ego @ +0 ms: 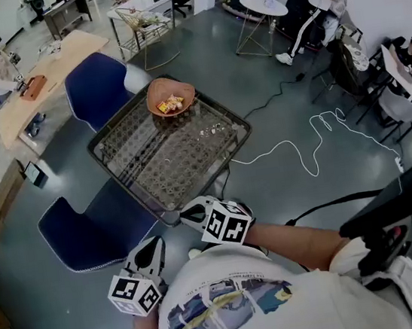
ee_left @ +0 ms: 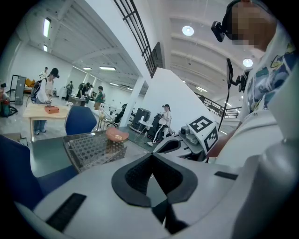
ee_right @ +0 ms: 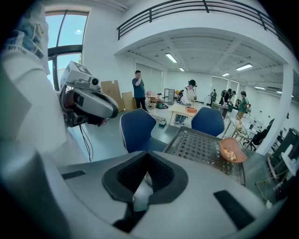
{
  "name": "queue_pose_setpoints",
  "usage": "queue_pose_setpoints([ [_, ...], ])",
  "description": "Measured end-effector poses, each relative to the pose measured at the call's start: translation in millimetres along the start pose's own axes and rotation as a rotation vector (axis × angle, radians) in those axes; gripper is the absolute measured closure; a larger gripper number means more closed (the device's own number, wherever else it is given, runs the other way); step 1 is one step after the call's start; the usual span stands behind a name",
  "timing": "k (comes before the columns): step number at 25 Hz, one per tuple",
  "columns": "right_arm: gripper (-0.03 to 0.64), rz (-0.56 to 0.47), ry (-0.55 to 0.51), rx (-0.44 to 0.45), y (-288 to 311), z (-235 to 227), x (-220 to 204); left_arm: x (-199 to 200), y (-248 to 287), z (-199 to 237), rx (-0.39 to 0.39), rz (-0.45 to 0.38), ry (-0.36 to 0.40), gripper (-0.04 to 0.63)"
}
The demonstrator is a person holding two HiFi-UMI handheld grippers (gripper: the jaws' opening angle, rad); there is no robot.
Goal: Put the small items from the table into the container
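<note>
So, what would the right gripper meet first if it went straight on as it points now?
Probably the near blue chair, just left of the table; depth is unclear.

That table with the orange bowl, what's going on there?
A person stands before the table, holding the left gripper and right gripper close to the body, fingers shut on nothing. The orange bowl holds some small yellowish items; a few clear small pieces lie on the tabletop near it.

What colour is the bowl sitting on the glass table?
The bowl is terracotta, an orange-brown. It shows best in the head view.
</note>
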State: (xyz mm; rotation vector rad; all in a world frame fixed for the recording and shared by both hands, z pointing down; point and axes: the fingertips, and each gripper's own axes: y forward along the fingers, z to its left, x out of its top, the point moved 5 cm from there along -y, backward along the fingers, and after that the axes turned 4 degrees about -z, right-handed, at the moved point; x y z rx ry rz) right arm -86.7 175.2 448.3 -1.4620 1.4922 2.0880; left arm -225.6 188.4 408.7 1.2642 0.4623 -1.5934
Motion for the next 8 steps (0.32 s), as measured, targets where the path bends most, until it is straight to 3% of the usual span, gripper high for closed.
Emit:
queue_pose_setpoints([
  [8, 0.607, 0.006, 0.005, -0.003, -6.7, 1.1, -5.4, -2.5, 0.7, -5.7, -0.004, 0.006, -0.005, 0.587],
])
